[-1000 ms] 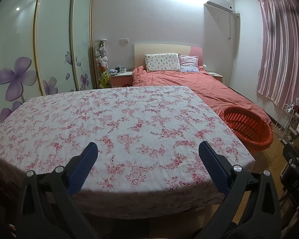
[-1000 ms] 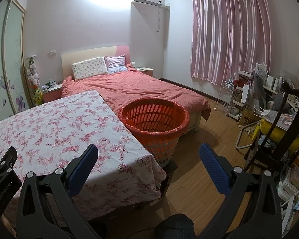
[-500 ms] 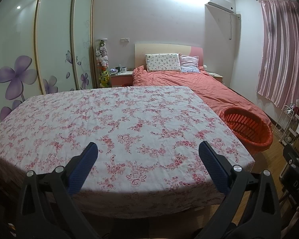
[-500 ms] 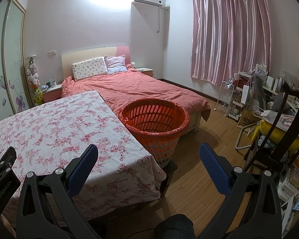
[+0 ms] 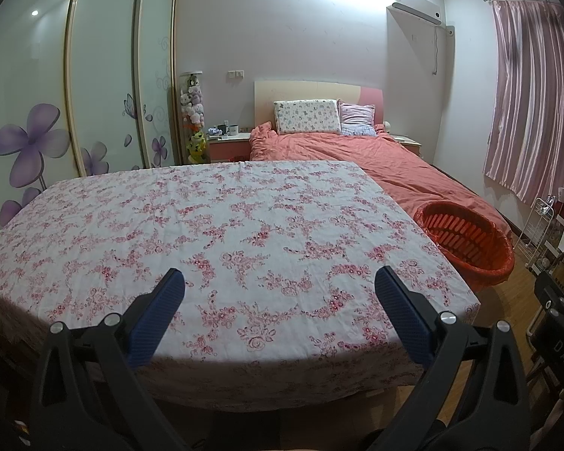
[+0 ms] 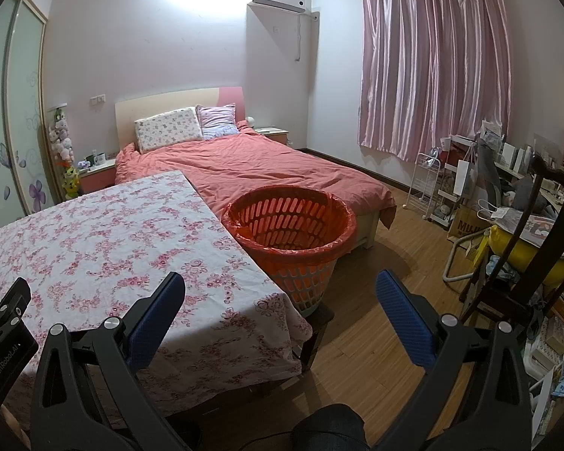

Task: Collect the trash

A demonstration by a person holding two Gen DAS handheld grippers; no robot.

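- Room first: the bed (image 6: pixel 267 165) fills the middle of the right wrist view, coral cover, two pillows (image 6: pixel 169 129) against the headboard at centre left.
- Wardrobe (image 5: pixel 105 82) with purple flower doors takes the upper left of the left wrist view; pink curtain (image 6: pixel 432 64) hangs at upper right of the right wrist view.
- The surface (image 5: pixel 214 233), under a pink floral cloth, spreads across the centre of the left wrist view and it is bare: no trash on it that I can see.
- Wood floor (image 6: pixel 379 300) at lower right of the right wrist view, nothing loose showing on the open stretch either.
- Clutter at the far right edge: a white rack (image 6: pixel 426 180), bags and boxes, too jumbled to call any of it trash.
- The bin (image 6: pixel 289 225), orange, lined with a red bag, stands just beside the surface's right edge, at the foot of the bed; what shows of its inside looks empty.
- Left gripper (image 5: pixel 278 300) low in frame over the near edge of the surface, blue pads spread wide, holding nothing.
- Right gripper (image 6: pixel 278 300) likewise splayed and empty, aimed at the surface's corner and the bin.
- My read: either collecting hasn't begun or it is all done; nothing in hand, nothing obvious left to grab.
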